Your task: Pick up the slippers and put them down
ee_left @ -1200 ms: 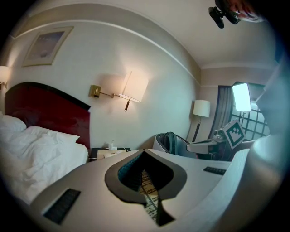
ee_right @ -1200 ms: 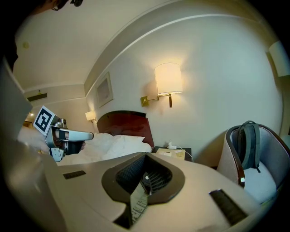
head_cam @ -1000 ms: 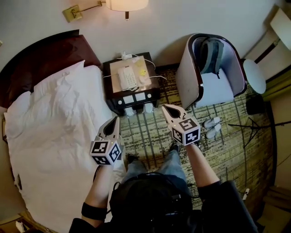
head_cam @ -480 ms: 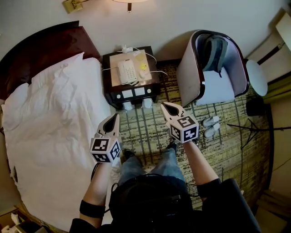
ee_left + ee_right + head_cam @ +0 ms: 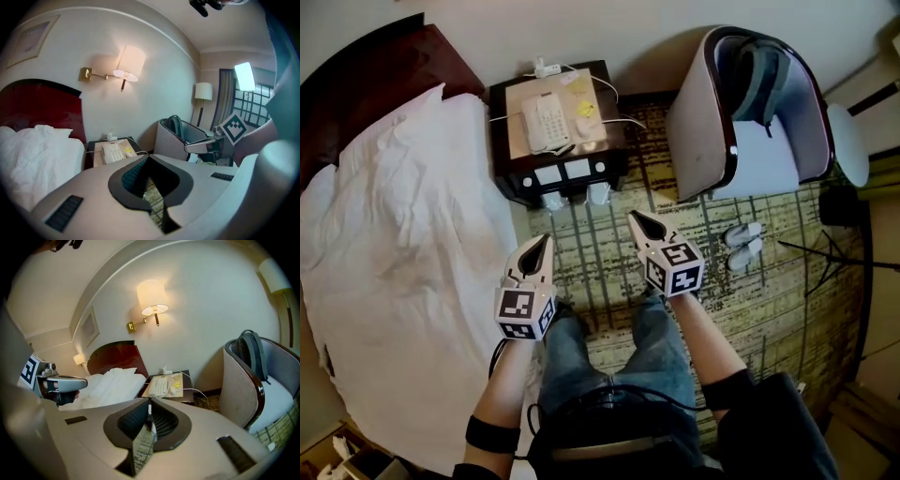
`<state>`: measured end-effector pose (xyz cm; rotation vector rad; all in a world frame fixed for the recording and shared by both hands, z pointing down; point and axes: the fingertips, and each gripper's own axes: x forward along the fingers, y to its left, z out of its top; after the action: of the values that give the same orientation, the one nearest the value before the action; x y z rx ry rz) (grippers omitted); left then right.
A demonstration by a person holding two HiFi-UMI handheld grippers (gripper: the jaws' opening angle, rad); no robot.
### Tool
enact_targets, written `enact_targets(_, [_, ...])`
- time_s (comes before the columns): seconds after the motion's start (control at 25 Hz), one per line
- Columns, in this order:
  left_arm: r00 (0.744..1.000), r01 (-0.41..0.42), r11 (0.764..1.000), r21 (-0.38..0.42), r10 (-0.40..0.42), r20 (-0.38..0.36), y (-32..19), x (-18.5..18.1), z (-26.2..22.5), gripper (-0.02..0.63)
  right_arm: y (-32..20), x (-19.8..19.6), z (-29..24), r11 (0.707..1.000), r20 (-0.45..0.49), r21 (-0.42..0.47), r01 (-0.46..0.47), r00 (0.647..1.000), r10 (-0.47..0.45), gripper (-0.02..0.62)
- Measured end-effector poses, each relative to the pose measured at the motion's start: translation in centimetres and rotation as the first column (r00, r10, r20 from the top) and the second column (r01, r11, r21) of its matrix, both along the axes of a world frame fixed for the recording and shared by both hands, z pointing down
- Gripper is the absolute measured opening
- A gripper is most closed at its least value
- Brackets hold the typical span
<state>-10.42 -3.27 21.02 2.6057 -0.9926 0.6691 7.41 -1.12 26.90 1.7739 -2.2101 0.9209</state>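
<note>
A person stands on the patterned carpet (image 5: 773, 314) between a bed (image 5: 403, 234) with rumpled white bedding and a pale armchair (image 5: 701, 122), both arms held out in front over jeans-clad legs (image 5: 614, 352). The left claw (image 5: 546, 240) has its jaws pressed together with nothing between them; in the left gripper view only carpet shows through the slot behind the tips. The right claw (image 5: 634, 218) has just been opening and its jaws now stand a sliver apart, with nothing between them, only carpet below. Both claws point toward the wall and slant downward, side by side but well apart, above the floor. The slippers (image 5: 742, 247), a white pair, lie side by side on the carpet just in front of the armchair, off to the right of the right claw and clear of it. A grey-green backpack (image 5: 764, 75) leans in the armchair's seat. Ahead of the claws a dark bedside surface (image 5: 510, 183) stands against the wall between bed and armchair, carrying a white telephone (image 5: 546, 122) and white cables. Two small white things (image 5: 551, 201) sit at its foot; what they are cannot be made out. A lit wall lamp (image 5: 152, 297) on a brass arm hangs above the bedside surface, beside the dark red headboard (image 5: 366, 66).
</note>
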Motion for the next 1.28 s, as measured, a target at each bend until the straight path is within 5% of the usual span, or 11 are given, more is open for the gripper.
enact_targets(0.28, [0.993,-0.088,0.996,-0.018,0.089,0.083,-0.6,2.5,12.3,0.002,-1.1,2.0,13.5,0.991,0.071,-0.072,-0.109,0.991,0.114,0.082])
enact_targets(0.8, [0.962,-0.223,0.974,0.04,0.213,0.173,-4.5,9.3,32.3,0.002,-4.6,4.6,37.8,0.957,0.314,-0.145,-0.25,0.906,0.284,0.323])
enact_targets(1.28, [0.92,-0.328,0.941,0.075,0.301,0.251,-7.0,13.6,48.4,0.002,-7.8,3.1,55.5,0.953,0.489,-0.226,-0.203,0.822,0.291,0.324])
